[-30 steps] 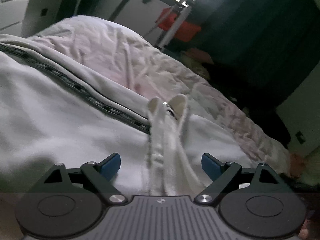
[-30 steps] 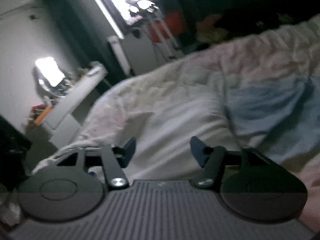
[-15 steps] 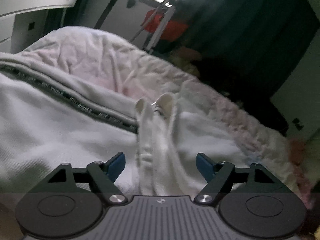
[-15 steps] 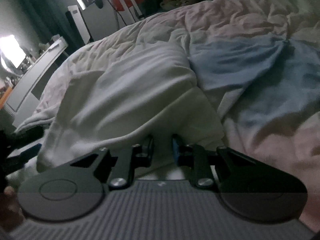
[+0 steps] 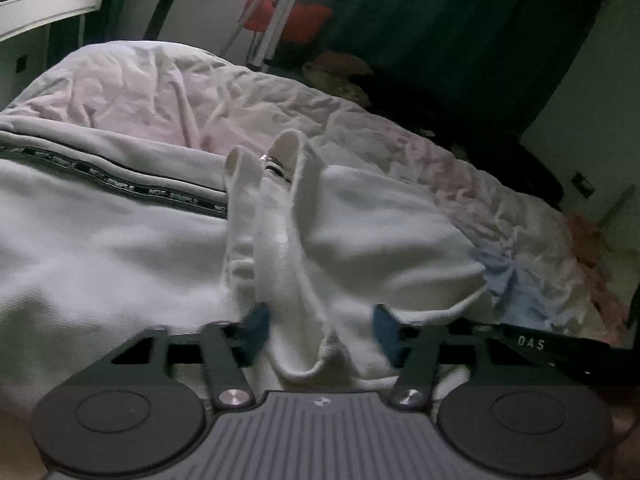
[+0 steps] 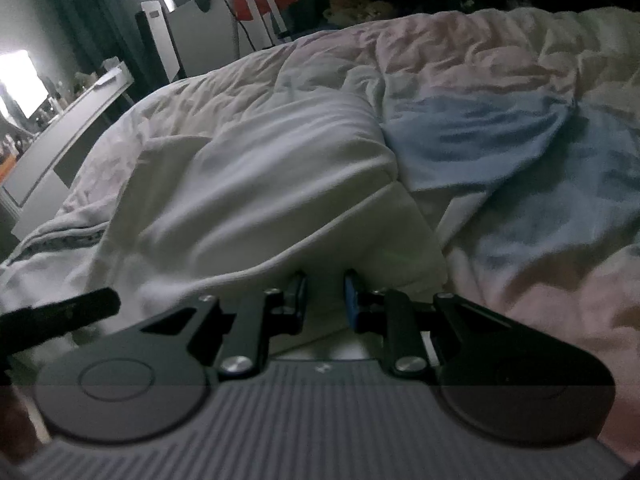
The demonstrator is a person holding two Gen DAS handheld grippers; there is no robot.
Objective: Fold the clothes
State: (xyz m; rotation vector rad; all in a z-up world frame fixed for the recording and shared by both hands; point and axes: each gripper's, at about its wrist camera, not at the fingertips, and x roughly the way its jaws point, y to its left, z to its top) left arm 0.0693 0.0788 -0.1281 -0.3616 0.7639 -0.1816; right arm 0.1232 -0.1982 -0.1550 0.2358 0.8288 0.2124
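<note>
The white garment (image 5: 120, 264) lies spread on the bed (image 5: 400, 148). The left tool (image 5: 320, 330) is spread around its drawstrings (image 5: 276, 216), gripping nothing; it should close on the fabric edge, not the cords. The right tool (image 6: 325, 294) pinches a garment fold (image 6: 280, 184) beside blue cloth (image 6: 500, 148); lift both evenly.

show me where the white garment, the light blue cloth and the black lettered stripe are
white garment (image 6: 256, 184), right wrist view, on its upper folded panel
light blue cloth (image 6: 480, 148), right wrist view, on its flat middle
black lettered stripe (image 5: 132, 189), left wrist view, on the printed words along the band
</note>
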